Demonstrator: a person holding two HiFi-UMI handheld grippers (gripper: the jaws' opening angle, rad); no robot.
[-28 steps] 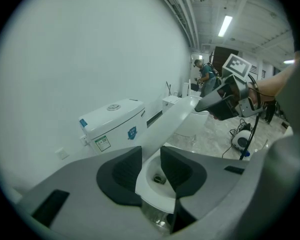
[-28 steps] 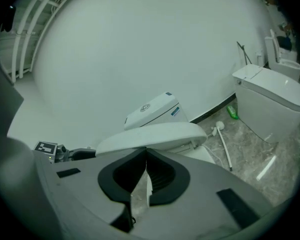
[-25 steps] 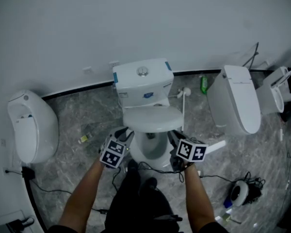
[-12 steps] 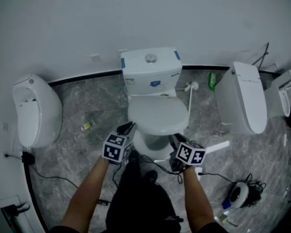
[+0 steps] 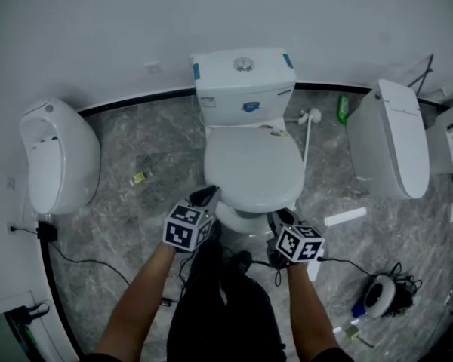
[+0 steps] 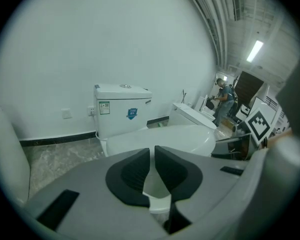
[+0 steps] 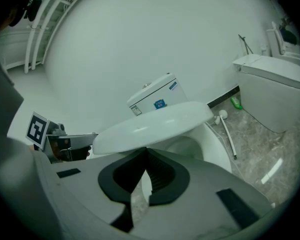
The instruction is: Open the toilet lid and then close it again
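The white toilet stands in the middle with its tank (image 5: 244,81) against the wall. Its lid (image 5: 253,168) lies low over the bowl. In the right gripper view the lid (image 7: 150,124) still stands tilted a little above the bowl rim (image 7: 210,144). My left gripper (image 5: 206,196) sits at the bowl's front left. Its jaws have just been closing and stand a narrow slit apart, with nothing between them (image 6: 152,153). My right gripper (image 5: 281,219) is at the front right, shut and empty (image 7: 146,153). Neither touches the lid.
A white urinal-like fixture (image 5: 57,164) stands at the left and a second toilet (image 5: 392,138) at the right. A toilet brush (image 5: 309,127) and a green bottle (image 5: 343,109) lie by the wall. Cables and a round device (image 5: 381,296) lie on the floor. A person (image 6: 222,96) stands far off.
The lid has come down from a raised tilt until it nearly covers the bowl. Both grippers have dropped and drawn back from it toward me.
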